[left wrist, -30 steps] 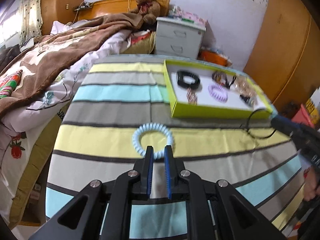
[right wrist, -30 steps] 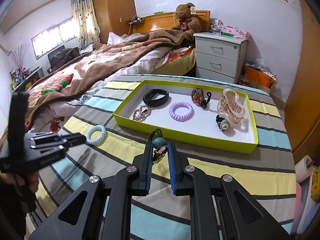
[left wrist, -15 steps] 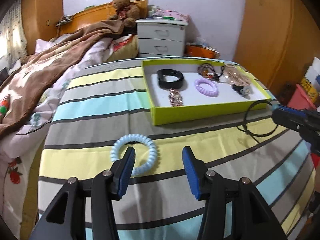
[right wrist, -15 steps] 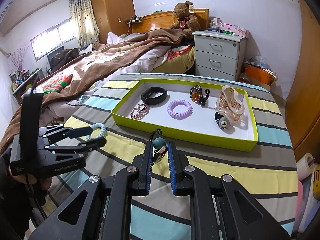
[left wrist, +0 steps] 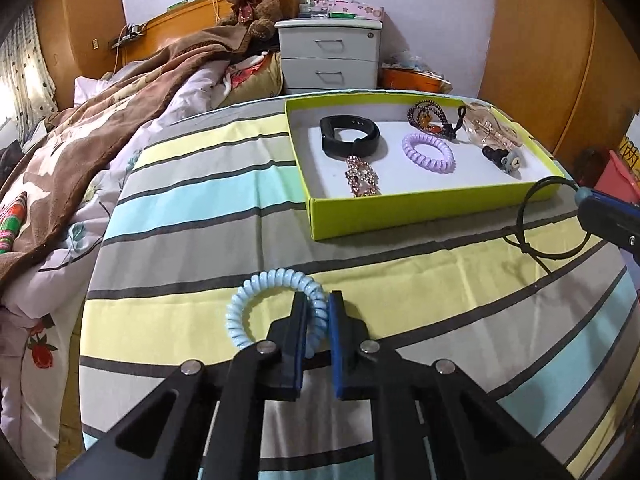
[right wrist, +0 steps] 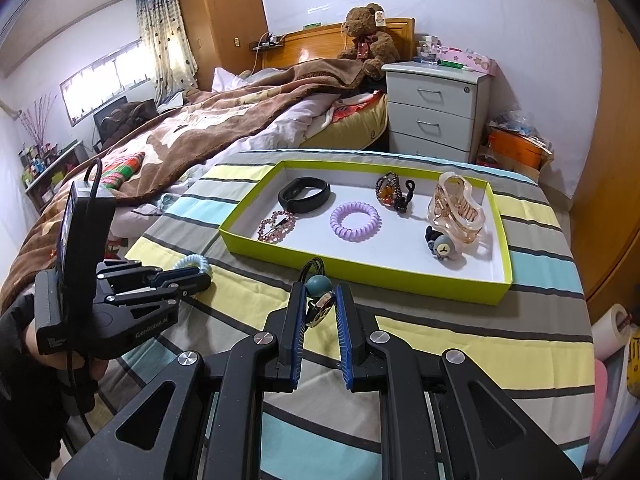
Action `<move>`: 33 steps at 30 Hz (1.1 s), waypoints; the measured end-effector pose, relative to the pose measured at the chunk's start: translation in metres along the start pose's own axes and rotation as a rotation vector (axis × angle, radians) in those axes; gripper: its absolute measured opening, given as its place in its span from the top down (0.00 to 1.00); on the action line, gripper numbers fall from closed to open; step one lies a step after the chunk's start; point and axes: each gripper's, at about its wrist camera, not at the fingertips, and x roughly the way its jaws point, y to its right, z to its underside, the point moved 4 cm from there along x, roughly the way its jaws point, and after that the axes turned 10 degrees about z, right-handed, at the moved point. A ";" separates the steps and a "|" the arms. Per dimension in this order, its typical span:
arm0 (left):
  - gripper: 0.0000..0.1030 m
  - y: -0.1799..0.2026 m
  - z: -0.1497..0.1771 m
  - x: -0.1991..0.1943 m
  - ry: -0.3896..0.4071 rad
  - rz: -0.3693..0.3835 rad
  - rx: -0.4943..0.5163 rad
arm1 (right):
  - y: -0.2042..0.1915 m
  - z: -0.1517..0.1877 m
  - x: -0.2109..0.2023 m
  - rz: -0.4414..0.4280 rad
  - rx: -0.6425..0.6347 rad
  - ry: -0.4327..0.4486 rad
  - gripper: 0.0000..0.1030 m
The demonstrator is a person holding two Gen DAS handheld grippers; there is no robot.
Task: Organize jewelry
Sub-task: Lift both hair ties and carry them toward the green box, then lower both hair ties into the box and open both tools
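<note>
The left tool (left wrist: 318,312) has closed on the blue coil (left wrist: 276,312), pinching the ring's right side between its blue pads where half a second ago the jaws stood wide apart, straddling that stretch of it. A second back the same jaws were nearly together just short of the coil, so the sequence reads as open, reach, clamp. The coil still appears to lie on the striped table (left wrist: 440,280), well short of the tray (left wrist: 420,212), and nothing shows it lifted yet. The right tool (right wrist: 319,306) has not changed over the second: its jaws hold a small charm with a teal bead (right wrist: 318,285) on a black cord, poised just in front of the tray's near wall (the cord's loop trails onto the cloth in the left view). Inside the tray sit a black band (left wrist: 350,136), a purple coil (left wrist: 428,153), a rhinestone piece (left wrist: 362,178), a beaded tie (left wrist: 426,118), an amber claw clip (right wrist: 456,210) and a small bear-face tie (right wrist: 442,246), all unmoved. With both remaining loose pieces now gripped, the task looks close to finished: what is left, by this reading, is to carry each over the rim and let go on bare white floor, the springy coil being the likelier to slip or twist in the pinch.
</note>
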 end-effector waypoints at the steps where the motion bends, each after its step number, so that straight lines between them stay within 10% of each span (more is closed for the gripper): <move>1: 0.90 0.000 0.000 -0.001 0.003 0.005 -0.005 | 0.001 0.000 0.000 0.001 0.001 0.000 0.85; 33: 0.90 0.041 -0.096 -0.022 0.157 0.169 0.007 | 0.045 -0.050 0.022 0.071 0.074 0.029 0.85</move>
